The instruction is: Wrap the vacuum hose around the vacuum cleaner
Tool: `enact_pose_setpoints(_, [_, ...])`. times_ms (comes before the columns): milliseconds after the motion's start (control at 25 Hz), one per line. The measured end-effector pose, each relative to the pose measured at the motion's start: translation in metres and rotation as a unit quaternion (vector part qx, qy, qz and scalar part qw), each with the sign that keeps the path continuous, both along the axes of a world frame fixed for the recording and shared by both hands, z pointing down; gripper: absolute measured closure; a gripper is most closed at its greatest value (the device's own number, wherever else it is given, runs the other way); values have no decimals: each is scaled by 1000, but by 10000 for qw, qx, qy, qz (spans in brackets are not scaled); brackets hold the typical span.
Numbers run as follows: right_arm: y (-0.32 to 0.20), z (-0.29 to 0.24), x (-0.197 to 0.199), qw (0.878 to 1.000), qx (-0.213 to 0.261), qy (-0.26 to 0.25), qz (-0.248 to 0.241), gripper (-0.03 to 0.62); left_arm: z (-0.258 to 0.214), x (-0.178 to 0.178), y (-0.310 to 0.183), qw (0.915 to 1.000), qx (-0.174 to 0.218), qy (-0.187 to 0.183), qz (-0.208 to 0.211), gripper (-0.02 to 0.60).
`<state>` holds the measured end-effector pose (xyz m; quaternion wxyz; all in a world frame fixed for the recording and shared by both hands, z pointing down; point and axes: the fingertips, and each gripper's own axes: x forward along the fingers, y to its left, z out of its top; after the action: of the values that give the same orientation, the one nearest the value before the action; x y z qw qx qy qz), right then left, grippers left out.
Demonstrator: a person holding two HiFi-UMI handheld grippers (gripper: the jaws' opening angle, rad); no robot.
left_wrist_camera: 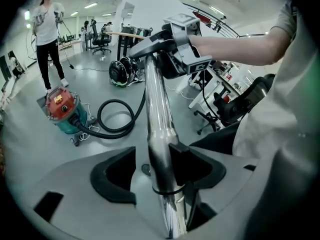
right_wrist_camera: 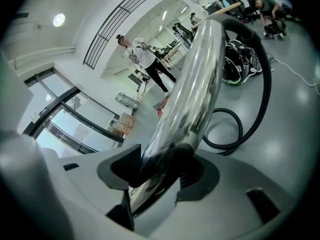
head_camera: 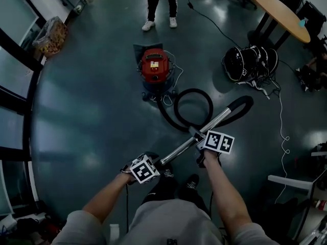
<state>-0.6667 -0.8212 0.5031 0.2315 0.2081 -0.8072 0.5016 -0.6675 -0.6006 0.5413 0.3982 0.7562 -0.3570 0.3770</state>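
Black flexible vacuum hose (head_camera: 193, 90): one loose loop on the dark glossy floor (head_camera: 87, 121), at 4 o'clock of the canister, not wound around it.
Red-lidded, teal-bodied vacuum cleaner (head_camera: 155, 68): upright, at 12 o'clock from the person.
Shiny chrome wand tube (head_camera: 217, 119): off the floor, slanting toward 2 o'clock, hose at its far end.
Left claw (left_wrist_camera: 157, 169): wide apart; tube runs between the jaws, ungripped.
Right claw (right_wrist_camera: 155, 171): clamped on the tube, farther up.
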Motion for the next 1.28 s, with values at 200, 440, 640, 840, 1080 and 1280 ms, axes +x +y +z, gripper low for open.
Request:
enact_pose_setpoints(200, [-6,-3,-17,10000,30,57,12,378,-8,-16,-1,9995,71,77,310,293])
enact_pose_setpoints(440, [-19,3,-18,9996,125,225,-137,378,-31,-14,-13,9978,219,201,599,293])
enact_pose_setpoints(640, [-32,10,-5,9960,366,428,-688,379,-46,-5,-59,9969,601,144,496,295])
enact_pose_setpoints(840, [-39,19,26,9840,642,598,-1551,388,-61,12,-112,9946,943,-262,337,333])
enact_pose_setpoints(1080, [-53,35,64,9576,1029,732,-2590,393,-62,53,-185,9828,1506,-914,560,333])
enact_pose_setpoints(1280, [-63,51,97,9267,1367,857,-3394,399,-74,73,-257,9653,1917,-1528,902,333])
